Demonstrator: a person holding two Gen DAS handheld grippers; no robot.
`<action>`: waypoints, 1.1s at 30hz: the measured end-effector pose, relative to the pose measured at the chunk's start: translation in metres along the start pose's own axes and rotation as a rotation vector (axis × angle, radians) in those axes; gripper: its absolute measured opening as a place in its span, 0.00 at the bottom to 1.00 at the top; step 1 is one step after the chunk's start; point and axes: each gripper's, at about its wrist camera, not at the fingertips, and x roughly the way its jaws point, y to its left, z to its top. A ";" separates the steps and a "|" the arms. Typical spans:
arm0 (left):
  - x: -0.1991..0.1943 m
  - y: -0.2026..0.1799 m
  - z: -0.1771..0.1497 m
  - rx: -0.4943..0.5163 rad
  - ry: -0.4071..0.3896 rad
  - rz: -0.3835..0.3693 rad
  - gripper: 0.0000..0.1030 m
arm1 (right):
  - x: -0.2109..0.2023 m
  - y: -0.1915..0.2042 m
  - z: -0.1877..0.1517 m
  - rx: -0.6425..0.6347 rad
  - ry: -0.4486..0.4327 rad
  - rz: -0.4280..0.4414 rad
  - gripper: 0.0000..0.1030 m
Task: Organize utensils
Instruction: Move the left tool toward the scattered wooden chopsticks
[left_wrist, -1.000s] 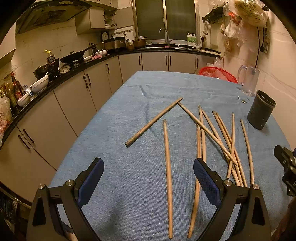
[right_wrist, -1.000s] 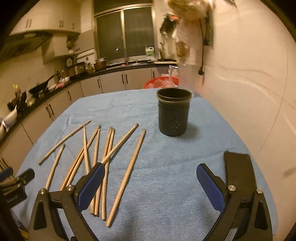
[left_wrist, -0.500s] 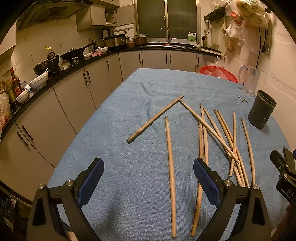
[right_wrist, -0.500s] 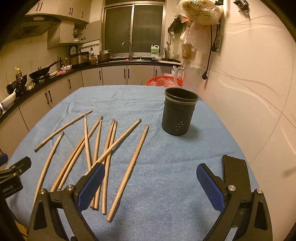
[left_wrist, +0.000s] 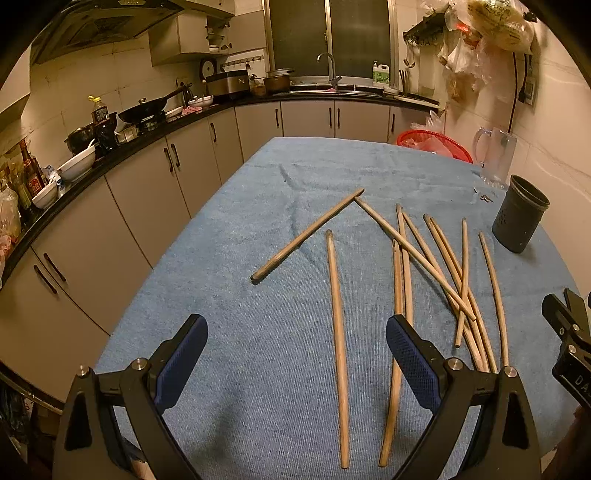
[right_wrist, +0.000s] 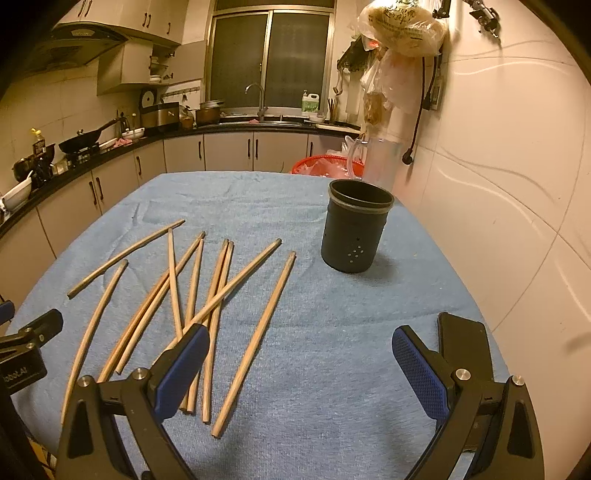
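Several wooden chopsticks lie scattered on a blue cloth over the table; they also show in the right wrist view. A dark perforated utensil holder stands upright and empty at the right, also seen in the left wrist view. My left gripper is open and empty above the near chopsticks. My right gripper is open and empty, with the holder ahead and the chopsticks to its left.
A clear plastic jug and a red basket stand at the table's far right. A wall runs close along the right. Kitchen cabinets and a cluttered counter lie beyond the table's left edge.
Both grippers have tilted up and drawn back slightly, so the table sits lower in view. The chopsticks and holder have not moved. Both grippers stay open.
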 end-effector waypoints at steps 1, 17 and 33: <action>-0.001 0.000 0.000 0.000 -0.001 0.000 0.94 | -0.001 0.000 0.000 0.000 -0.002 -0.001 0.97; -0.011 -0.001 -0.005 0.009 -0.015 -0.007 0.94 | -0.016 0.001 -0.004 -0.011 -0.026 -0.007 0.97; -0.017 -0.005 -0.015 0.034 0.029 -0.064 0.94 | 0.002 -0.041 0.028 0.156 0.081 0.226 0.95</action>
